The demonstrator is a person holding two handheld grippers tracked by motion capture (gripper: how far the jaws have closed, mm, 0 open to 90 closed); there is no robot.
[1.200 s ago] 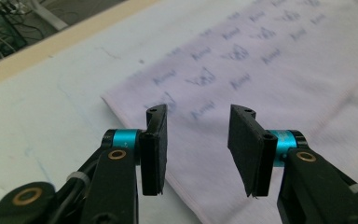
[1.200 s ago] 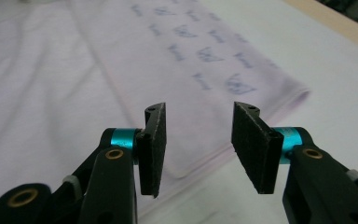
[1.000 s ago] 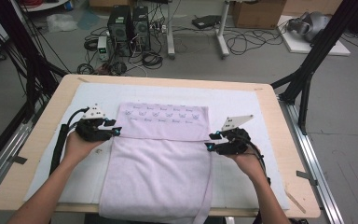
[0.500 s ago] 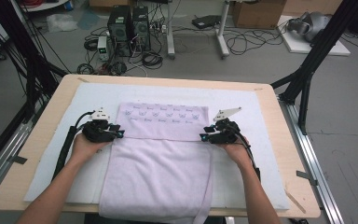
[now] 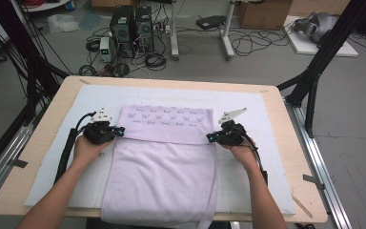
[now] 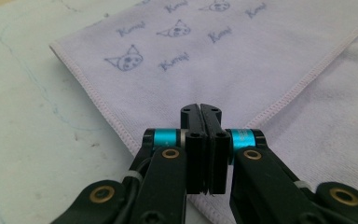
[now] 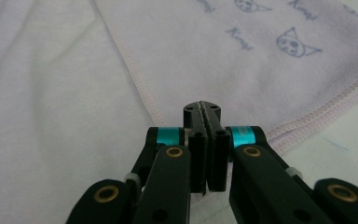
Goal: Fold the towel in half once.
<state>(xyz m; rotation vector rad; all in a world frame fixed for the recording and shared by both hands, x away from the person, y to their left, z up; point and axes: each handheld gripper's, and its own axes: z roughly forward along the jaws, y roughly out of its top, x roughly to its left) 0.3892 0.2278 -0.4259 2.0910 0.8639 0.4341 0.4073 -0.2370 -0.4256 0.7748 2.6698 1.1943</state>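
1. The left gripper (image 5: 118, 130) sits low, its jaws having just closed flat together.
2. The right gripper (image 5: 211, 138) lies level, its jaws likewise just pressed together.
3. Both forearms reach forward from below, hands wrapped around the gripper bodies.

Left gripper (image 6: 200, 109) and right gripper (image 7: 202, 108): black linkage arms, brass-ringed pivots, cyan bands beside narrow black jaws. A pale three-cornered plate is carried on each body. Black cables are trailed back along bare, sleeveless forearms.
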